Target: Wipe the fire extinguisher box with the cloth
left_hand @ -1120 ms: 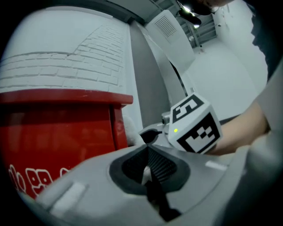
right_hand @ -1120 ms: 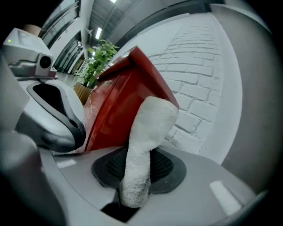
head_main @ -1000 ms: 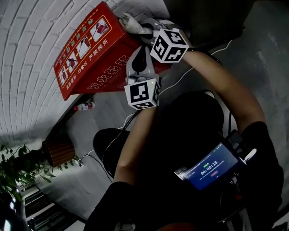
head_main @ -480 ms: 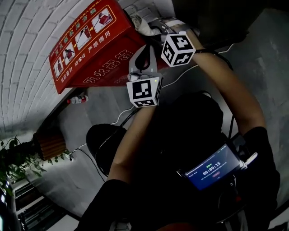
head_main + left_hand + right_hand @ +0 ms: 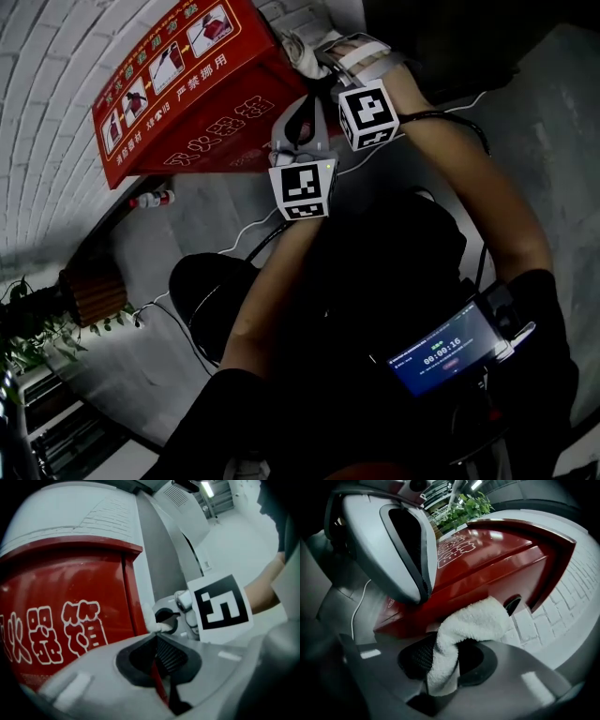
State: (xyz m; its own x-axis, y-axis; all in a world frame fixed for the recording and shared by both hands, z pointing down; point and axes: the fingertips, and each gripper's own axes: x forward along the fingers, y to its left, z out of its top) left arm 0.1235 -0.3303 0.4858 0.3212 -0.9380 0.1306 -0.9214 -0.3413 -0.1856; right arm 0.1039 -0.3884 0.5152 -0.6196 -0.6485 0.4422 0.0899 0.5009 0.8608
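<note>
The red fire extinguisher box (image 5: 187,84) with white characters stands against a white brick wall. My right gripper (image 5: 323,58) is shut on a white cloth (image 5: 302,45) and holds it against the box's right end. In the right gripper view the cloth (image 5: 473,625) bulges out of the right gripper (image 5: 445,644) onto the red box (image 5: 497,555). My left gripper (image 5: 300,117) hovers just below it by the box's front, jaws together. In the left gripper view the left gripper (image 5: 157,637) is shut and empty, close to the box's front (image 5: 65,620).
The white brick wall (image 5: 56,84) curves behind the box. A small bottle (image 5: 150,199) lies on the grey floor below it. A potted plant (image 5: 56,309) stands at the left. Cables (image 5: 253,239) trail over the floor. A lit screen (image 5: 441,352) hangs at the person's chest.
The head view has swung, so the box sits further left and up. The right gripper keeps the cloth at the box's right end and has turned a little. The left gripper stays alongside.
</note>
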